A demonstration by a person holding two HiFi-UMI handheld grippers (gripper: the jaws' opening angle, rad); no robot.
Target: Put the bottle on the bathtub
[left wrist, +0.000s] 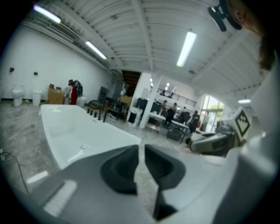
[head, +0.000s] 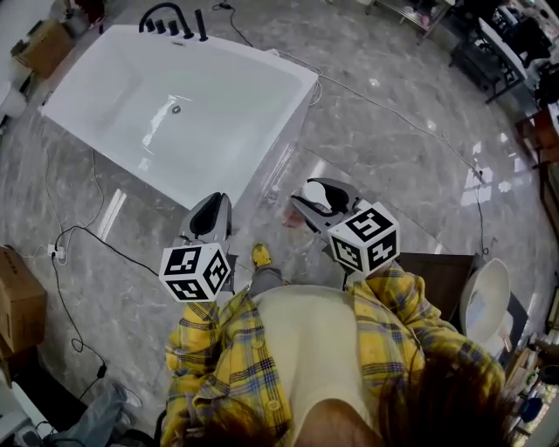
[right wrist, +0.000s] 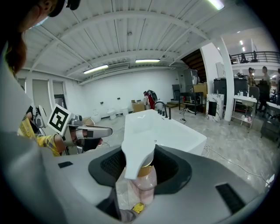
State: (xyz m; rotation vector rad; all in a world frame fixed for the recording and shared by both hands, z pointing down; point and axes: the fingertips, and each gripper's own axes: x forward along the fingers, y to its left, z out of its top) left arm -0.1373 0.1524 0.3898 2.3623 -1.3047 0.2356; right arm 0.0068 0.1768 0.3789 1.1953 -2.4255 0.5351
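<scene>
Midway through the carry, a pump bottle (right wrist: 142, 177) rides in the right gripper (right wrist: 140, 168), whose dark jaws pinch it just below the gold collar. The bottle has a broad white pump head, a gold band under it and a pale pink, see-through body. In the right gripper view it hangs at lower centre, above the grey marble floor (head: 393, 148). In the head view only a pink patch of the bottle (head: 293, 216) shows, right of centre, under the right gripper (head: 311, 199).

The left gripper (left wrist: 141, 166) carries nothing. Its jaws are drawn almost together, with only a thin sliver of floor showing between them. In the head view the left gripper (head: 210, 218) sits left of centre, level with its partner.

The white bathtub (head: 262, 63) fills the upper left of the head view, near the grippers but not touching them. Black tap fittings (head: 171, 19) stand on its far rim. The bottle has not yet reached the bathtub (right wrist: 183, 141). By the look of it, the step in hand is the approach. The next move would call for reaching forward over the near rim, setting the bottle upright on the flat ledge and then spreading the jaws. At the bottom of the head view are the person's yellow plaid shirt (head: 389, 327) and one yellow shoe (head: 260, 255).
</scene>
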